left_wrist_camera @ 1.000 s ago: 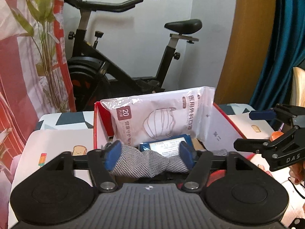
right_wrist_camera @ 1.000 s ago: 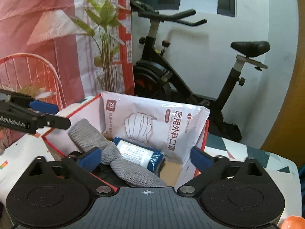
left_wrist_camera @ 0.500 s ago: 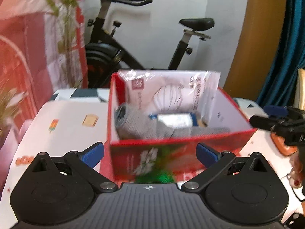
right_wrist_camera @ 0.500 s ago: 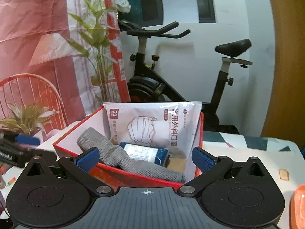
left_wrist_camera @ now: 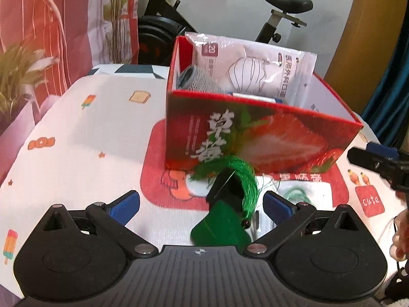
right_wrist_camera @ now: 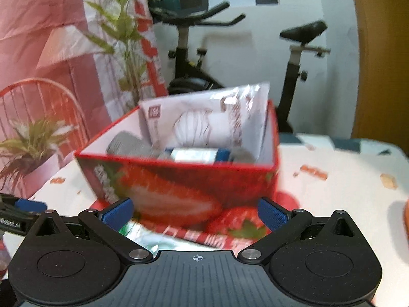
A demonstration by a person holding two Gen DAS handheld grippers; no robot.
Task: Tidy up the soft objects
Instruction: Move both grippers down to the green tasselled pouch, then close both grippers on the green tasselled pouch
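Note:
A red strawberry-print box stands on the table. Inside it lean a white mask packet, a rolled grey cloth and a blue-and-white pack. My left gripper is open and low in front of the box, with a green tasselled pouch lying between its fingers, untouched by the pads. My right gripper is open too, empty, close to the box's front wall. Its tip shows at the right of the left wrist view.
The box rests on a red mat over a white printed tablecloth. A potted plant and a red wire chair stand at the left. An exercise bike is behind the table. An orange thing lies at the right edge.
My left gripper let go of the grey cloth, which now lies in the box, and opened wide. Both grippers drew back and down to the box's front; the green pouch came into view.

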